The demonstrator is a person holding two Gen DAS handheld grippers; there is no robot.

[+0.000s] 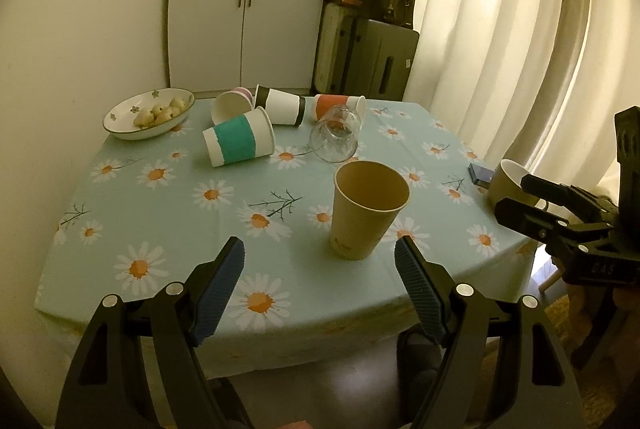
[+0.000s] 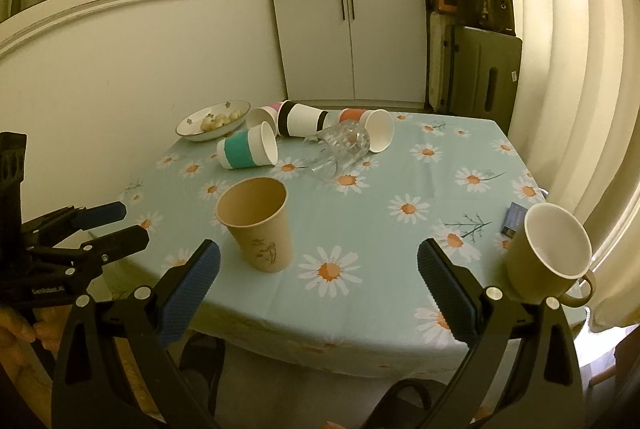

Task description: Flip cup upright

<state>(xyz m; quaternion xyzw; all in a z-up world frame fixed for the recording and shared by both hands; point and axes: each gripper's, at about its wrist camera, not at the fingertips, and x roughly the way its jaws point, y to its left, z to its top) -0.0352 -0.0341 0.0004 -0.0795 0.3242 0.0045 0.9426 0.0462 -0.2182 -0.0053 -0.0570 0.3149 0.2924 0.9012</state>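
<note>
A tan paper cup (image 1: pixel 366 209) stands upright near the table's front edge; it also shows in the right wrist view (image 2: pixel 258 223). Behind it lie several cups on their sides: a teal-banded cup (image 1: pixel 238 143) (image 2: pixel 248 151), a black-banded cup (image 1: pixel 280 105) (image 2: pixel 302 119), an orange-banded cup (image 1: pixel 340 105) (image 2: pixel 366 127), a pink-striped cup (image 1: pixel 232 103) and a clear glass (image 1: pixel 335 135) (image 2: pixel 340 145). My left gripper (image 1: pixel 320 261) is open and empty, just short of the tan cup. My right gripper (image 2: pixel 318 263) is open and empty over the front edge.
A bowl of small snacks (image 1: pixel 148 113) (image 2: pixel 212 121) sits at the table's back left. An upright olive mug (image 2: pixel 548 255) (image 1: pixel 508 181) and a small blue box (image 2: pixel 516 219) stand at the right edge. A wall, a cabinet, stacked boxes and curtains surround the table (image 2: pixel 384 305).
</note>
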